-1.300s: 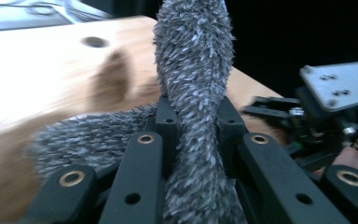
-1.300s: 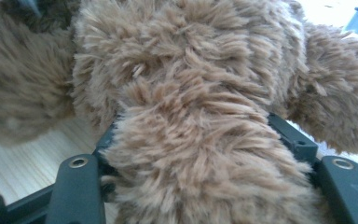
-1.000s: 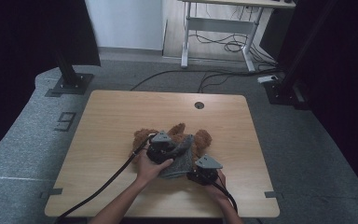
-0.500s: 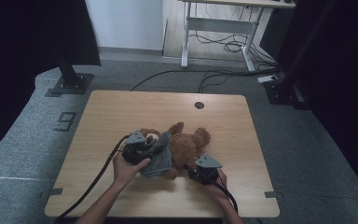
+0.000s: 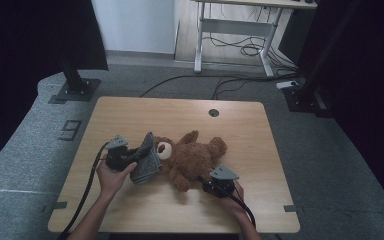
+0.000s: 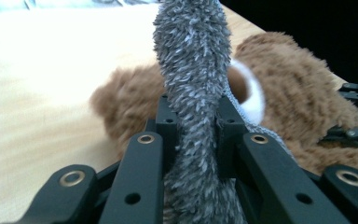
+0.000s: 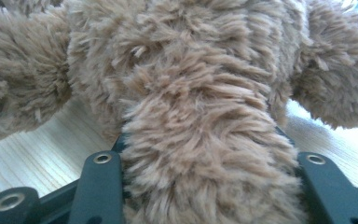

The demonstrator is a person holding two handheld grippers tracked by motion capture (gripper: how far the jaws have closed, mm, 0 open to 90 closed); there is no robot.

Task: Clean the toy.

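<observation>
A brown teddy bear [image 5: 195,157] lies on its back in the middle of the wooden table [image 5: 130,115], head to the left. My left gripper [image 5: 130,157] is shut on a grey fuzzy cloth [image 5: 147,161] just left of the bear's face. In the left gripper view the cloth [image 6: 191,56] stands up between the jaws of my left gripper [image 6: 193,112], with the bear [image 6: 303,93] behind. My right gripper [image 5: 214,186] sits at the bear's near side. Its jaws have just been closing, and a furry limb [image 7: 205,154] now fills the gap between them.
A round grommet hole [image 5: 213,112] sits near the table's far edge. Black cables trail from both grippers off the near edge. Dark stand bases [image 5: 75,90] and a white desk frame [image 5: 230,35] stand on the floor beyond.
My left gripper has moved left with the grey cloth, drawing it off the bear and baring the face. The right hand has stayed put.
</observation>
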